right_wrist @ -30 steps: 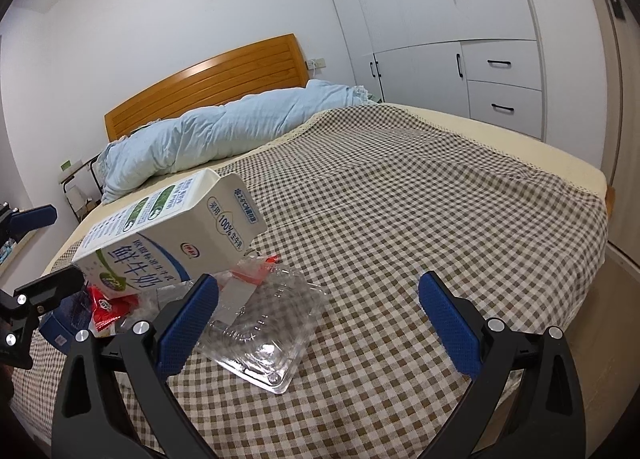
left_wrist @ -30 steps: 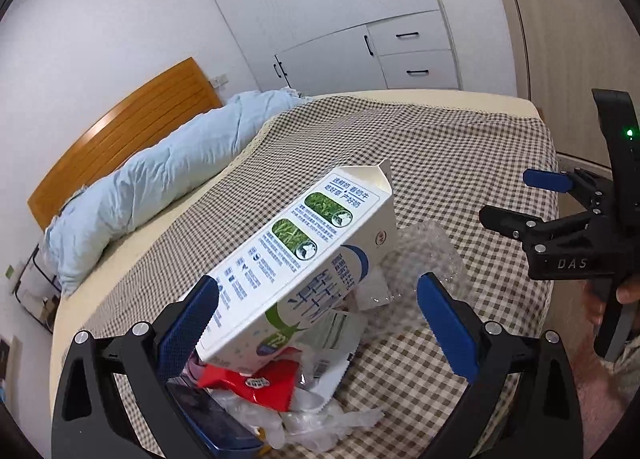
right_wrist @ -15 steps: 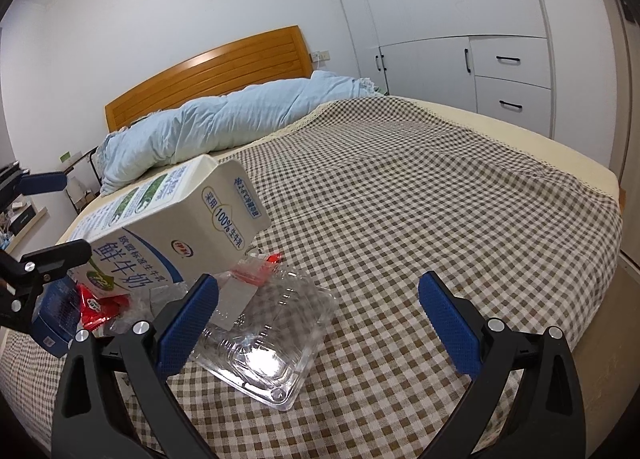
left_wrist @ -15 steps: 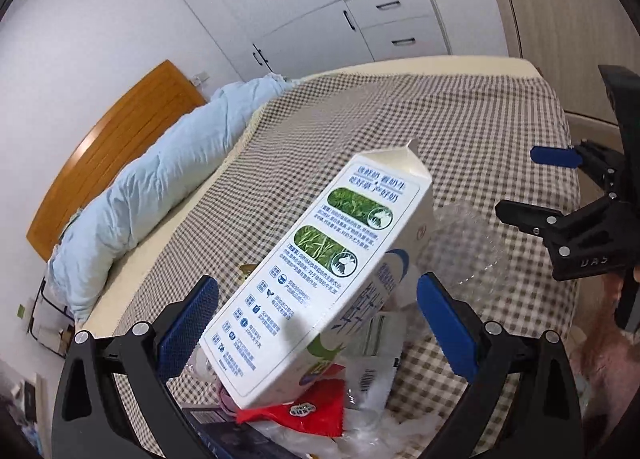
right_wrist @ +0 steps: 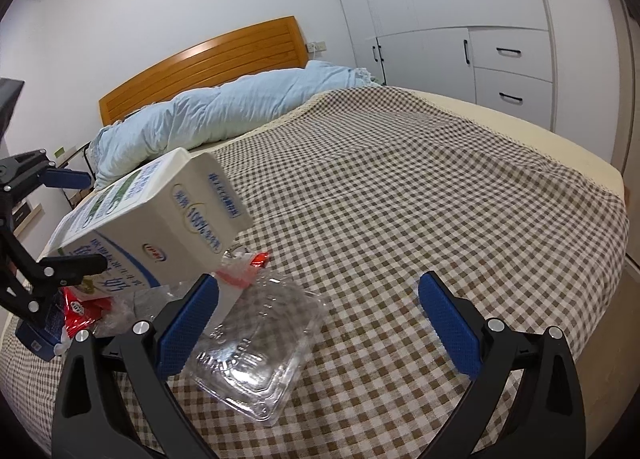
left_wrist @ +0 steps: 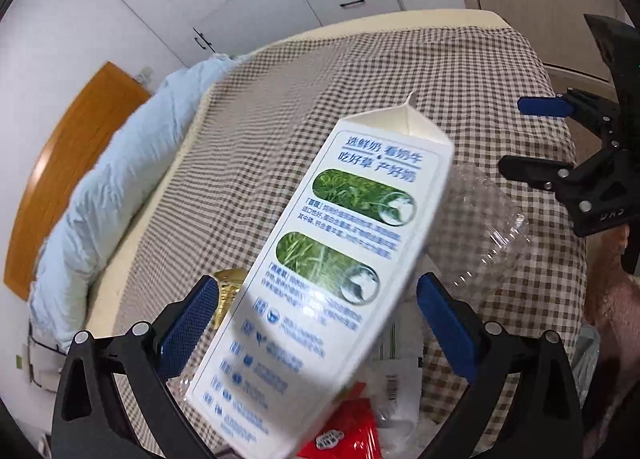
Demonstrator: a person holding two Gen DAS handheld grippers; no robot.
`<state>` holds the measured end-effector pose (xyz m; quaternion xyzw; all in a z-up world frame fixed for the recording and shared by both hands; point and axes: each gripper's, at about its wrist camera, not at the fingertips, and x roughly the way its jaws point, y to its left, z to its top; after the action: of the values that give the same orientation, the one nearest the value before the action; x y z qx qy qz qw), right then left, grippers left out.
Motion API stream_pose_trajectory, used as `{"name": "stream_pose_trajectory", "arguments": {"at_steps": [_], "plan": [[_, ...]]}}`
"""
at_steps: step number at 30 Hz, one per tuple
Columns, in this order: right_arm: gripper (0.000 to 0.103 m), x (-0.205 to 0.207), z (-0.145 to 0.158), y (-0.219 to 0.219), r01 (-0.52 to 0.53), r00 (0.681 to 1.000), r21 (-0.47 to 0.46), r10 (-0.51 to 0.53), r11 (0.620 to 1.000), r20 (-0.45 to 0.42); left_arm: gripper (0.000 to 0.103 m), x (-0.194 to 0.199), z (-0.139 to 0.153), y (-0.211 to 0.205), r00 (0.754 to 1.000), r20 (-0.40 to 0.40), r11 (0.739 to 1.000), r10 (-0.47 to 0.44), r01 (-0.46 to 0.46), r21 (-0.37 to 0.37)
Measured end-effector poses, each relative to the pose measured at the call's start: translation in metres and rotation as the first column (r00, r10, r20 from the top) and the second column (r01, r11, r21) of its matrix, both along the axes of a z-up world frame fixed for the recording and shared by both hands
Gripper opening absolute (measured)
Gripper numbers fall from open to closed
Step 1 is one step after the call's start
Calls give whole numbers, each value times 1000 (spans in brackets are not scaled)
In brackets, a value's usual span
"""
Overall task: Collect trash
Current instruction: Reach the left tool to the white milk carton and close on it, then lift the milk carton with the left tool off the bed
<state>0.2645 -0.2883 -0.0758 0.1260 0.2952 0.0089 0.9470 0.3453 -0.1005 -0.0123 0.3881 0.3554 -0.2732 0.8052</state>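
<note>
A white milk carton (left_wrist: 332, 259) lies tilted on a pile of trash on the checked bed cover; it also shows in the right wrist view (right_wrist: 160, 227). My left gripper (left_wrist: 320, 323) is open, its blue fingers either side of the carton's lower half, not gripping it. A clear plastic clamshell (right_wrist: 256, 347) lies on the cover just ahead of my open, empty right gripper (right_wrist: 320, 323); it also shows in the left wrist view (left_wrist: 480, 235). A red wrapper (left_wrist: 340, 435) and a blue box (right_wrist: 38, 333) lie under the carton.
A rolled pale blue duvet (right_wrist: 224, 115) lies by the wooden headboard (right_wrist: 200, 67). White wardrobes and drawers (right_wrist: 480, 19) stand beyond the bed. The checked cover (right_wrist: 440, 187) stretches wide to the right. A yellow-gold wrapper (left_wrist: 228, 283) peeks out left of the carton.
My left gripper has moved forward and closer over the carton, which now fills the space between its fingers. My right gripper has edged closer to the clamshell.
</note>
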Motion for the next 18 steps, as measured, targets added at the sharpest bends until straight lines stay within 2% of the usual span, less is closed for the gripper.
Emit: {"name": "stream_pose_trajectory", "arguments": {"at_steps": [10, 18], "plan": [[97, 10, -7, -8, 14, 1000, -9, -14, 1000, -24, 96, 36, -7, -4, 978, -205, 999, -28, 22, -34], [97, 14, -10, -18, 36, 999, -9, -36, 999, -33, 96, 44, -23, -11, 958, -286, 1000, -16, 14, -7]]}}
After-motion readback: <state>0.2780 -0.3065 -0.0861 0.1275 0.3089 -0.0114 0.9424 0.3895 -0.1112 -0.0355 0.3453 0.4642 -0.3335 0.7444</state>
